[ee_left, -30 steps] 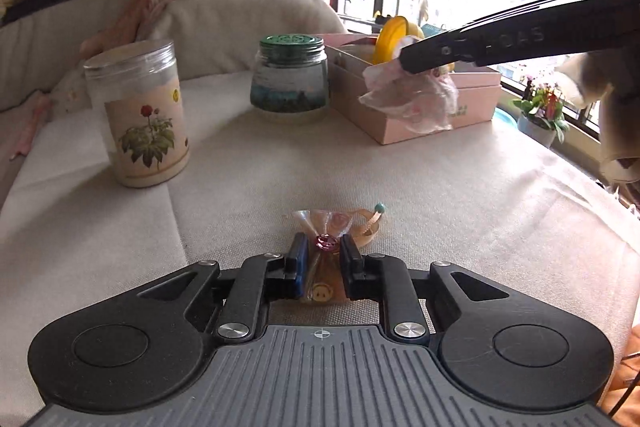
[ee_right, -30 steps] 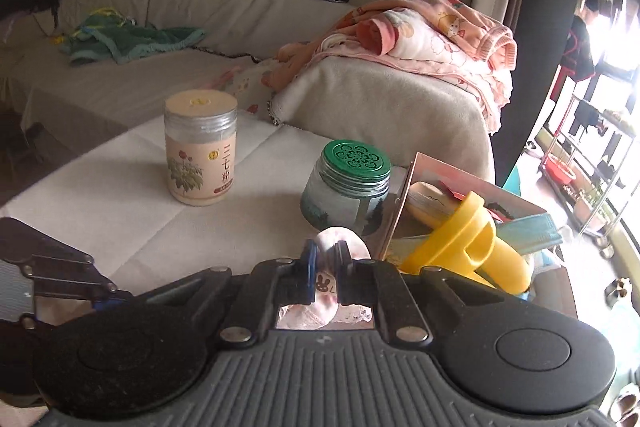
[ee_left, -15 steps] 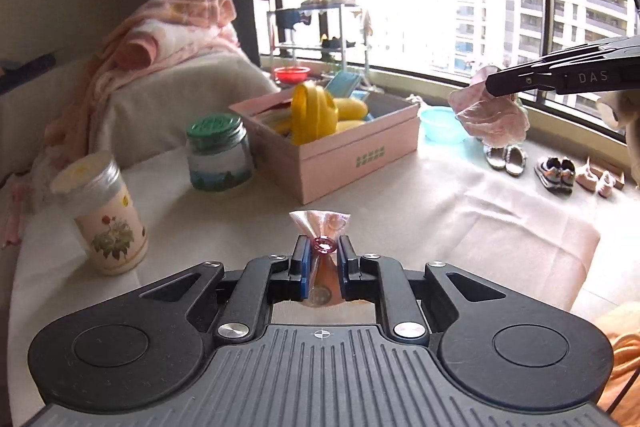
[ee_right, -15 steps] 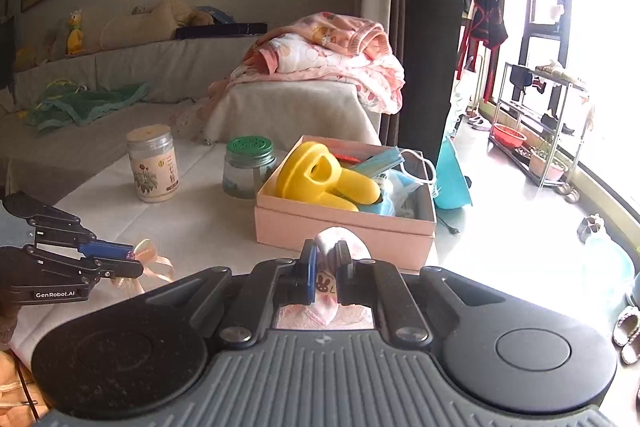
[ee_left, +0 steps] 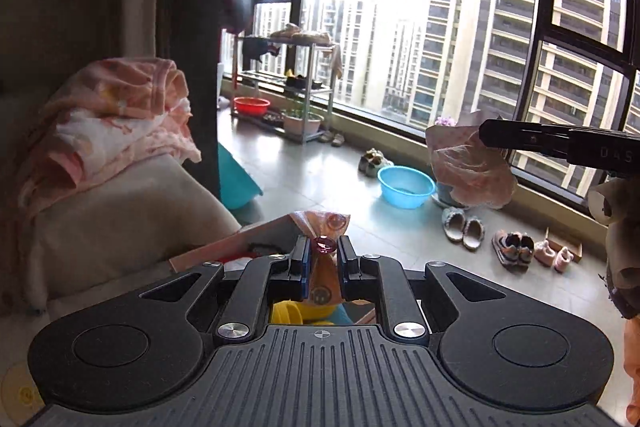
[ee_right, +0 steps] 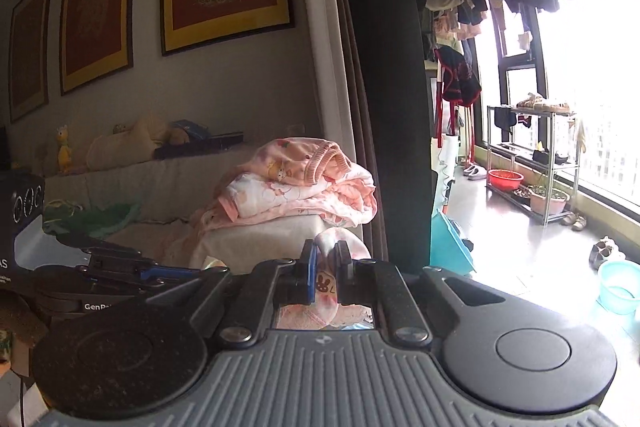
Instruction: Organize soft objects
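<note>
Left wrist view shows the left gripper [ee_left: 323,259] raised and pointing level toward the window, its jaws clenched on a small peach ribbon bow [ee_left: 323,267] with a pink bead on top. Directly below this gripper lies the pink cardboard box [ee_left: 240,247]; only its far edge and a corner show past the gripper body, and a yellow toy [ee_left: 286,313] inside it is seen through the gap under the fingers. To the right of the box and higher, the right gripper [ee_left: 486,135] reaches in from the right side, held about level, its jaws clenched on a crumpled pink cloth [ee_left: 470,167] that hangs from its tip in free air. Both grippers are well apart from each other. In the right wrist view the same pink cloth [ee_right: 324,287], with a small rabbit print, is pressed between the blue-padded fingers [ee_right: 310,267]. Left of the box stands a sofa arm with folded pink blankets [ee_left: 116,123]; beyond the box the floor holds a blue basin [ee_left: 406,187].
</note>
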